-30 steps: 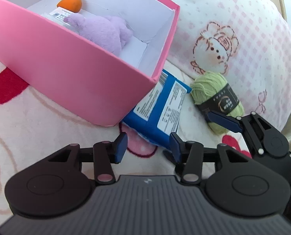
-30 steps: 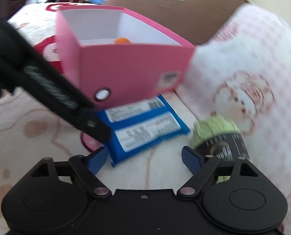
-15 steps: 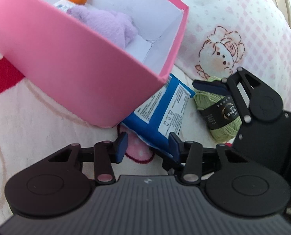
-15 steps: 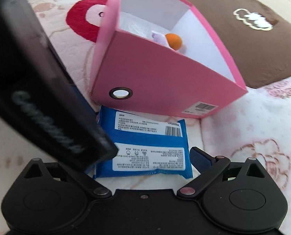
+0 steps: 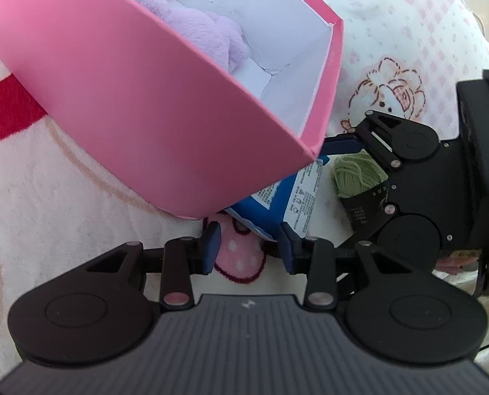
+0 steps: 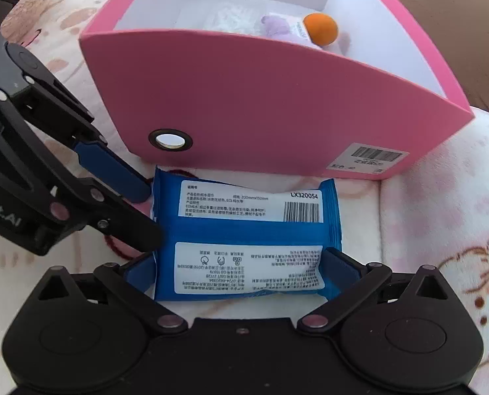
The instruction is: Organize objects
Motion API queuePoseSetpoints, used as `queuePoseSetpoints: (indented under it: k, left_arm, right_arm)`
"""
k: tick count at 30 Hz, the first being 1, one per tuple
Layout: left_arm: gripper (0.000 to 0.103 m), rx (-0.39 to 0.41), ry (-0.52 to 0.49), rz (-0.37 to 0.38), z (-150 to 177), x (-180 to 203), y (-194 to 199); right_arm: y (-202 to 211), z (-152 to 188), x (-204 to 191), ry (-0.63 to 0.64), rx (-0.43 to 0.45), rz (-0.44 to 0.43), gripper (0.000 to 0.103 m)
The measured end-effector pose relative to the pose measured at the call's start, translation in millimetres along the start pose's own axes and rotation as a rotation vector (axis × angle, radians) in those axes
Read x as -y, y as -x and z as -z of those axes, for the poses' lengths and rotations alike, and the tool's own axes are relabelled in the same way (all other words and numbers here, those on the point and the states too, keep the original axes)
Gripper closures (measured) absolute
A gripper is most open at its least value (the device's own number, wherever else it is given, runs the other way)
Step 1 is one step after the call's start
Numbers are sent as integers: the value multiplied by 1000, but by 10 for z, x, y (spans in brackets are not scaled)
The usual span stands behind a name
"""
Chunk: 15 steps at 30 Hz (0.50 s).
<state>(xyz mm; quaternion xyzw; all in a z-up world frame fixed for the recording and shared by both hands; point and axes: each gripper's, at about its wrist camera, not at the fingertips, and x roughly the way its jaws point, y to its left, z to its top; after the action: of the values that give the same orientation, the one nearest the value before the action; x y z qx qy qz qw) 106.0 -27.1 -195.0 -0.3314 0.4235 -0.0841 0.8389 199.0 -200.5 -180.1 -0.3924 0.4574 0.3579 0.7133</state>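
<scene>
Below the pink box (image 6: pixel 277 105), the blue wipes packet (image 6: pixel 247 237) lay flat on the blanket (image 6: pixel 442 223), its long axis running straight across the right gripper (image 6: pixel 241 271), whose jaws stood wide, straddling its two short ends without pressing. Left gripper (image 5: pixel 248 247), empty and closing, sat off one end, so the right looked nearer

Pink box (image 5: pixel 152 105) hides most of blue pack (image 5: pixel 297 194)

Colours on the bed
Pink box (image 6: pixel 261 105) with white inside; blue packet (image 6: pixel 244 230) with white labels; orange ball (image 6: pixel 320 29); lilac plush (image 5: pixel 205 33); green yarn (image 5: pixel 356 172).
</scene>
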Motion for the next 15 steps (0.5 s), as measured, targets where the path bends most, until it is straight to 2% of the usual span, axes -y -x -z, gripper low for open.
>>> queuePoseSetpoints:
  k: [4, 8, 13, 15]
  left_arm:
    - [67, 10, -1, 3, -10, 4, -21]
    - [67, 30, -7, 8, -6, 25, -39]
    - [68, 42, -13, 32, -2, 44, -80]
    - [68, 42, -15, 47, -2, 57, -101]
  right_arm:
    - [-55, -55, 96, -7, -23, -34, 0]
    - [-89, -12, 150, -55, 15, -36, 0]
    - [-76, 55, 51, -197, 72, 61, 0]
    - [-54, 65, -4, -232, 85, 96, 5]
